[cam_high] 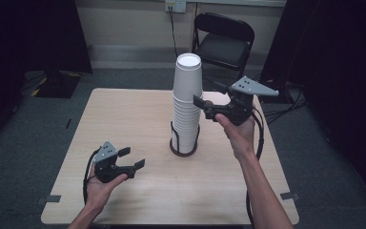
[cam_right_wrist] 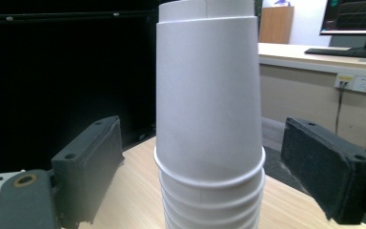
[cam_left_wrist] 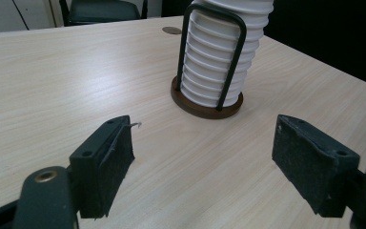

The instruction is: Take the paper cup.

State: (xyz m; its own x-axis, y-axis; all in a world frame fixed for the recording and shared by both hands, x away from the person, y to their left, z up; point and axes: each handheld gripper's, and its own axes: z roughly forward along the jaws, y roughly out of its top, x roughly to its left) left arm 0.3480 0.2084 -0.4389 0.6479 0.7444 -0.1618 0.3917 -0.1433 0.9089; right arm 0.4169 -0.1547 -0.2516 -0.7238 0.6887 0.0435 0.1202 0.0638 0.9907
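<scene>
A: Cups first. Where's the stack?

B: Stack of white paper cups (cam_high: 187, 107), upside down, nested in a wire holder (cam_high: 184, 142) on a round dark base, mid surface (cam_high: 124, 119). The top cup (cam_right_wrist: 207, 95) sits right between the jaws of my right hand-held gripper (cam_high: 207, 106), up at the stack's upper part.

A: Gripping it?

B: No. Right jaws stand apart, one pad on each side of the top cup, a gap showing on both sides in the right gripper view. Nothing pressed.

A: So which step?

B: I'd call it lining up to pull the top cup off the stack. Grasp not made yet.

A: Next move needs?

B: My guess: close on the top cup above its rolled rim, softly, since paper crushes. Then lift straight up so the cups below stay in the holder.

A: Left one?

B: My left hand-held gripper (cam_high: 129, 161) is wide open and empty, low over the surface, stack ahead of it and well apart.
</scene>
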